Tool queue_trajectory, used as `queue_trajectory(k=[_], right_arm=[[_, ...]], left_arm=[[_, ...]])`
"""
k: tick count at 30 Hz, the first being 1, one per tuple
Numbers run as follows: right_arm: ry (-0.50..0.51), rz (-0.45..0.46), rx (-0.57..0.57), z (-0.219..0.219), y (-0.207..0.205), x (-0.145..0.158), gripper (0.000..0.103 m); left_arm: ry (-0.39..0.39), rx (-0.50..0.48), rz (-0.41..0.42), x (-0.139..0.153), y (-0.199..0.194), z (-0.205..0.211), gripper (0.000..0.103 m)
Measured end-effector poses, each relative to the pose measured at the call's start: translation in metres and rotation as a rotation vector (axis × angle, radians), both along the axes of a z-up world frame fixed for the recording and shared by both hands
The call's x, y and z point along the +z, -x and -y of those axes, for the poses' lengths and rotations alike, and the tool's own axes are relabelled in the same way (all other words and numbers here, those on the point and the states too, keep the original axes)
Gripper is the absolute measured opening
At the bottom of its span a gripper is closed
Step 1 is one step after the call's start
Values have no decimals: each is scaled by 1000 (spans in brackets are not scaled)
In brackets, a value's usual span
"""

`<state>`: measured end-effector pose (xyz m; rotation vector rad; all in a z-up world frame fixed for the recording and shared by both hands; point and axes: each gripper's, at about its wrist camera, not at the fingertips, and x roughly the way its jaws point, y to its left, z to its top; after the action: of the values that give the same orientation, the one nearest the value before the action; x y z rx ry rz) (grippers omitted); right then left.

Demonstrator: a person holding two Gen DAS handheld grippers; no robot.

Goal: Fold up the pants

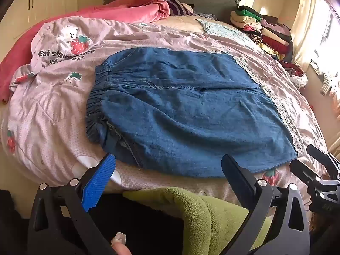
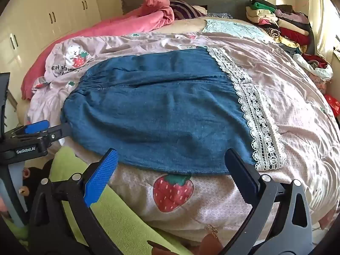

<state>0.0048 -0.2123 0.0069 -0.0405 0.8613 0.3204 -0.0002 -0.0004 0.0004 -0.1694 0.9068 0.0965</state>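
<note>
Pants (image 1: 187,114) lie flat on the bed cover (image 1: 53,110), straight ahead of both grippers, with the long axis running left to right: waistband (image 1: 95,106) at the left, lace hems (image 2: 259,123) at the right. The left gripper (image 1: 167,170) stands wide open and holds nothing, near the waistband end of the near edge. The right gripper (image 2: 170,163) is also wide open and empty, nearer to the lace end. I judge each side would take its own end for the fold.
</note>
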Motion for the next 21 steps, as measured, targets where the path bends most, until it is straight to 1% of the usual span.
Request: queue_trajectory(k=[4, 7, 8, 21], right_arm=[[12, -8, -6, -1, -2, -1, 95], [3, 3, 0, -2, -1, -1, 95], [4, 2, 3, -2, 0, 2, 95], [15, 12, 5, -6, 1, 3, 95]], left_arm=[[6, -6, 1, 1, 0, 0, 99], [10, -4, 1, 1, 0, -1, 99], [5, -3, -1, 4, -2, 5, 99], [-4, -11, 4, 4, 2, 4, 99]])
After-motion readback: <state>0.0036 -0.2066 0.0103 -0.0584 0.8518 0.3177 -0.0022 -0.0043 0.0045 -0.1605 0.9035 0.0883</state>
